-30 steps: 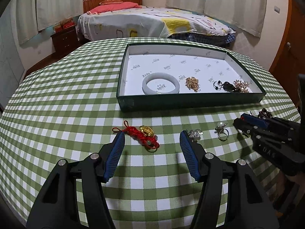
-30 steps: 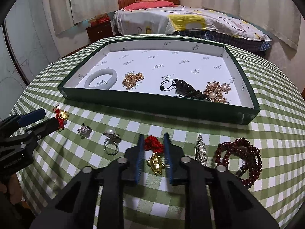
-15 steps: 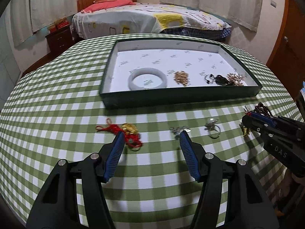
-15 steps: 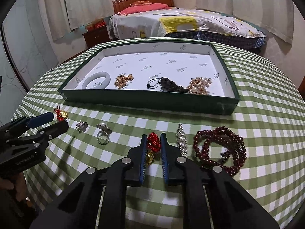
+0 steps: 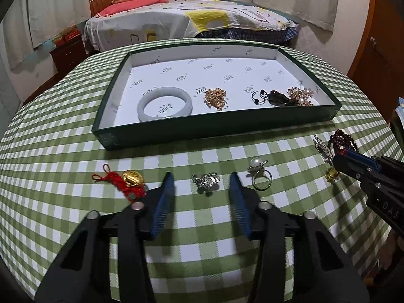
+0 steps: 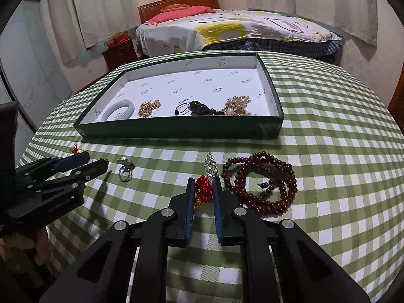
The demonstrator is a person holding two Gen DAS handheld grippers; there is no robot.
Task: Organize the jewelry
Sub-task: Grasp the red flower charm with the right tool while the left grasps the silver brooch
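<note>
My left gripper (image 5: 202, 194) hovers low over the checked cloth, its jaws closing. A small silver brooch (image 5: 205, 180) lies between the tips, untouched by the pads. A red knot charm with a gold ingot (image 5: 127, 179) lies just left of it, a pearl ring (image 5: 260, 174) just right. My right gripper (image 6: 204, 185) is shut on another red knot charm (image 6: 204, 189), whose gold pendant (image 5: 332, 174) dangles under the tips. Behind stands the green tray (image 5: 214, 131) with a white lining.
In the tray lie a pale bangle (image 5: 165, 103), a gold chain (image 5: 214, 97), a black corded pendant (image 5: 274, 98) and a gold flower piece (image 5: 300, 96). A dark red bead string (image 6: 260, 181) and a silver clip (image 6: 210, 166) lie by my right gripper. A bed stands behind the table.
My left gripper slid right, from the red and gold charm to the silver brooch, and its jaws narrowed. My right gripper closed on its red knot charm and shifted sideways with it.
</note>
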